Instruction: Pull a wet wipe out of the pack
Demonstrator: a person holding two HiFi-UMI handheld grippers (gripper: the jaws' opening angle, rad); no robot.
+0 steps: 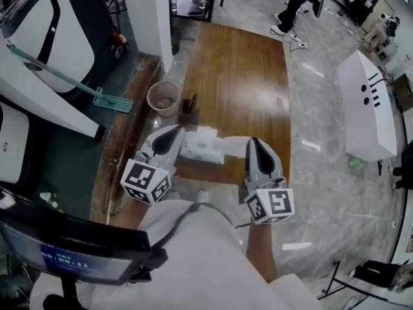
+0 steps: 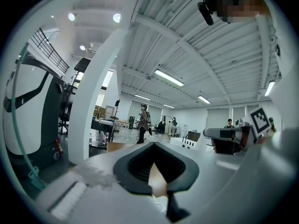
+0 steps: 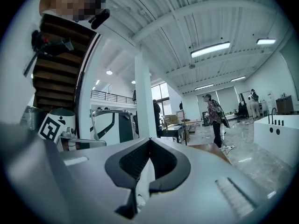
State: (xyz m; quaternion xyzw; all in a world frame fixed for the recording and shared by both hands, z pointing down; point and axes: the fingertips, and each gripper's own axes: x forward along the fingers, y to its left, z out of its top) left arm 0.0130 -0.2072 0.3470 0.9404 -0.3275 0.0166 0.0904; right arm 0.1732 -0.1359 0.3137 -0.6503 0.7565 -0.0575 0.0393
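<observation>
At the middle of the tabletop's [image 1: 251, 70] near edge, slightly toward the near-left corner, the pack [image 1: 201, 146] is lying white and crumpled between the two tools. The left tool [image 1: 175, 137] is meeting the pack's left end; in the left gripper view its jaws are sitting together at the tips, with bare wood showing through the gap between the pads and a bit of white low down, so I'm reading it as clamped on the pack's edge, not certain how deep. The right tool [image 1: 253, 144] is sitting at the pack's right, and a white strip, which I'm taking as the wet wipe [image 1: 233, 144], is running from the pack to its tips. The right gripper view is showing white material between the closed jaws, so it's clamped on the wipe. Looks like mid-pull, with the wipe not yet free of the pack. Risks from here: the left grip is looking shallow, so a hard pull may be dragging the whole pack rightward or slipping it out instead of releasing the sheet. A wet sheet is tearing easily if the pull goes sideways against the opening. A second sheet could be trailing out behind the first. The pack is also sitting near the edge, so a slip could be sending it off the tabletop. The bowl [image 1: 162, 97] and small dark box [image 1: 189, 106] are sitting well apart toward the left edge, not in the way.
</observation>
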